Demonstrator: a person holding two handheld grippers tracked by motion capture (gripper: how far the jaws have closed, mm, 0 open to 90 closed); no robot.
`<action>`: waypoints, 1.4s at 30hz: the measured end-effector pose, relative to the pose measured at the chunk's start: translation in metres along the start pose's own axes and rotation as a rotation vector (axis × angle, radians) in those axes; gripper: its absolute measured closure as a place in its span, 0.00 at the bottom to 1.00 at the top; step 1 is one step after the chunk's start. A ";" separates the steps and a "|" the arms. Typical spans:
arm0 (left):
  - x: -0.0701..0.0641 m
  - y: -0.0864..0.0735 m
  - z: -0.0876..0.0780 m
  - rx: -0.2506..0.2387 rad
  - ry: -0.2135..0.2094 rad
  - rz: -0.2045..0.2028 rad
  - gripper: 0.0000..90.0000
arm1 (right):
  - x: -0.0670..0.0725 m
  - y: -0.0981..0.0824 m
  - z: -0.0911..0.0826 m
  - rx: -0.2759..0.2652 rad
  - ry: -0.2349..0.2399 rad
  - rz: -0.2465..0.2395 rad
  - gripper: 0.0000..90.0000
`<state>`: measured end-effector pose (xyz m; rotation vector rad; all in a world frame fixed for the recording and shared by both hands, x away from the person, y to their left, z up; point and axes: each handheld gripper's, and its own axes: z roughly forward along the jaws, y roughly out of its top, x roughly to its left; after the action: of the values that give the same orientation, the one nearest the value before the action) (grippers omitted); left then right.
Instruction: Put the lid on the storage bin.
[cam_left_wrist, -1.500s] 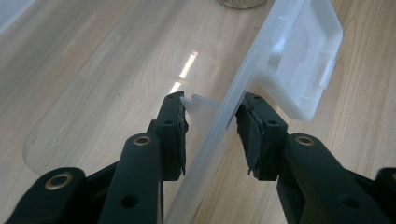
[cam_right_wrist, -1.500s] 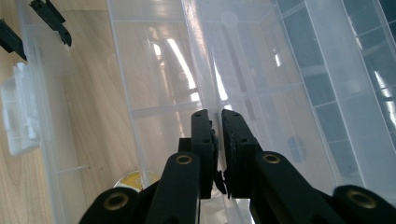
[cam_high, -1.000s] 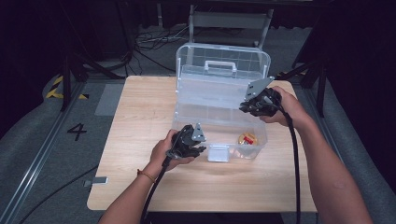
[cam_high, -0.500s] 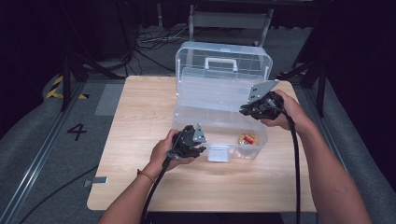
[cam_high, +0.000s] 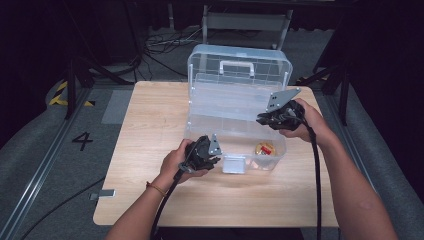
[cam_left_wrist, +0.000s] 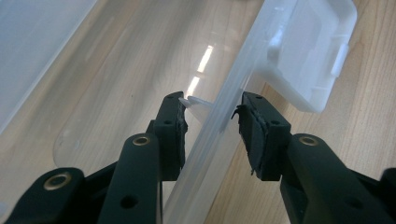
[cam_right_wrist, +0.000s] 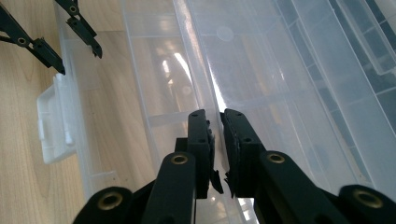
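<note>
Left tongs straddle the front wall of the clear box on the surface, pads apart from it. Right tongs are clenched on an inner tray's rim. The lid stands open; moving the tray appears unfinished.

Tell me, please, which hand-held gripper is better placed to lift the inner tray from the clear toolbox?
Probably the right hand-held gripper: it is shut on the inner tray edge. The left hand-held gripper straddles the clear toolbox front wall, steadying it.
</note>
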<state>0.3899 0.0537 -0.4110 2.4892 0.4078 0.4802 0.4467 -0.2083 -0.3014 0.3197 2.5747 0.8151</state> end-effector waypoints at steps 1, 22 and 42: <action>0.000 0.000 0.000 0.002 0.002 0.001 0.69 | 0.001 0.000 0.000 -0.002 -0.002 0.003 0.91; 0.000 -0.003 -0.008 -0.005 0.009 0.015 0.74 | 0.007 -0.004 0.000 -0.018 -0.015 0.014 0.89; 0.002 -0.001 -0.011 -0.010 0.009 0.028 0.74 | 0.014 -0.008 0.000 -0.031 -0.011 0.014 0.89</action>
<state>0.3866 0.0607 -0.4029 2.4866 0.3735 0.5036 0.4336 -0.2101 -0.3111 0.3321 2.5495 0.8556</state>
